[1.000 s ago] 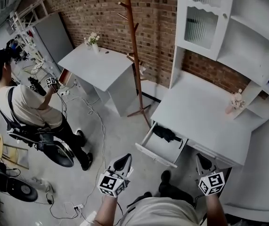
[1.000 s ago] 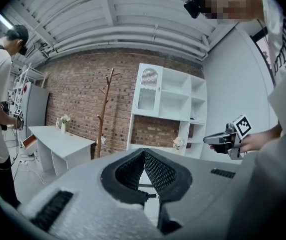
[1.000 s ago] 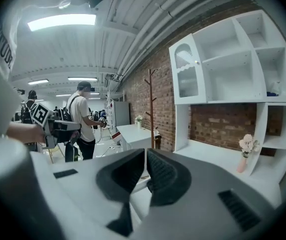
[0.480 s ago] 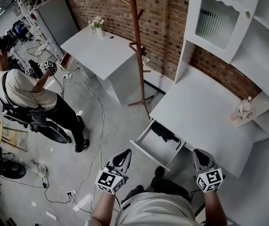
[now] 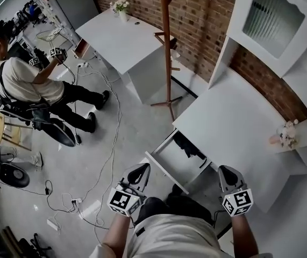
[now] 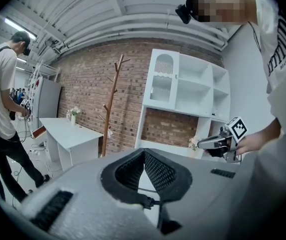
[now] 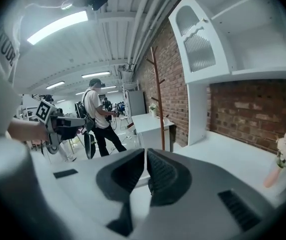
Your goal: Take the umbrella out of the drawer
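The black folded umbrella [image 5: 188,144] lies in the open white drawer [image 5: 166,168] of the white desk [image 5: 234,122], at its far end near the desk front. My left gripper [image 5: 140,169] hovers just left of the drawer's front corner, shut and empty. My right gripper [image 5: 226,171] hangs over the desk's near edge, right of the drawer, also shut and empty. In the left gripper view the pads [image 6: 155,171] meet at the tip and the right gripper [image 6: 218,143] shows ahead. In the right gripper view my right gripper [image 7: 146,150] has its pads nearly touching.
A wooden coat rack [image 5: 167,47] stands behind the drawer by the brick wall. A second white table [image 5: 123,31] is further left. Another person [image 5: 24,85] stands at far left among cables [image 5: 107,144]. A flower vase [image 5: 285,136] sits on the desk under the white hutch [image 5: 282,20].
Both grippers have moved forward and a little lower toward the open drawer, which now sits closer below me. Both stay shut. The umbrella has not moved.
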`<action>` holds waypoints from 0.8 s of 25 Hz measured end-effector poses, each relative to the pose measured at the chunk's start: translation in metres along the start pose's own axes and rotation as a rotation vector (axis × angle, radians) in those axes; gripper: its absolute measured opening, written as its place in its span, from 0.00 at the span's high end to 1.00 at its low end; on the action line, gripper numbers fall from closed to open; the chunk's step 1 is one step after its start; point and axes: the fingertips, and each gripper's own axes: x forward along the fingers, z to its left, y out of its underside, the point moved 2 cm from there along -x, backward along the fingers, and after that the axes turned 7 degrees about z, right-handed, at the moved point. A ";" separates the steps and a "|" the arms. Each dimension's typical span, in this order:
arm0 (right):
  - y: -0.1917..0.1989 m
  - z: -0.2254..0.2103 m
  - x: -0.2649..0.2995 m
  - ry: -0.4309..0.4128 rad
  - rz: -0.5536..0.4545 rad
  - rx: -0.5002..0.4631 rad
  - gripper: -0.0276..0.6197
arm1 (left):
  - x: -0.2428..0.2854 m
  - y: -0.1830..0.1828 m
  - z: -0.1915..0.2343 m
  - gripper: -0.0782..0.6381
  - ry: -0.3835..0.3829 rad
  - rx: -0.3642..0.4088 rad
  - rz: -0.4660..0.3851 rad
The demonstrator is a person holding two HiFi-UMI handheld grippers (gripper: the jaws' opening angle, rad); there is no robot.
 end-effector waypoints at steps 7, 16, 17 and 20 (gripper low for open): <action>-0.001 0.004 0.020 -0.042 0.023 -0.014 0.91 | 0.001 0.009 0.005 0.85 -0.023 -0.008 0.026; 0.005 0.021 0.046 -0.021 0.059 0.002 0.91 | 0.012 0.013 0.029 0.86 0.025 0.033 0.054; 0.005 0.023 0.049 -0.010 0.062 0.005 0.91 | 0.013 0.013 0.032 0.86 0.037 0.030 0.053; 0.004 0.030 0.059 0.023 0.073 0.019 0.91 | 0.021 0.018 0.043 0.86 0.085 0.039 0.062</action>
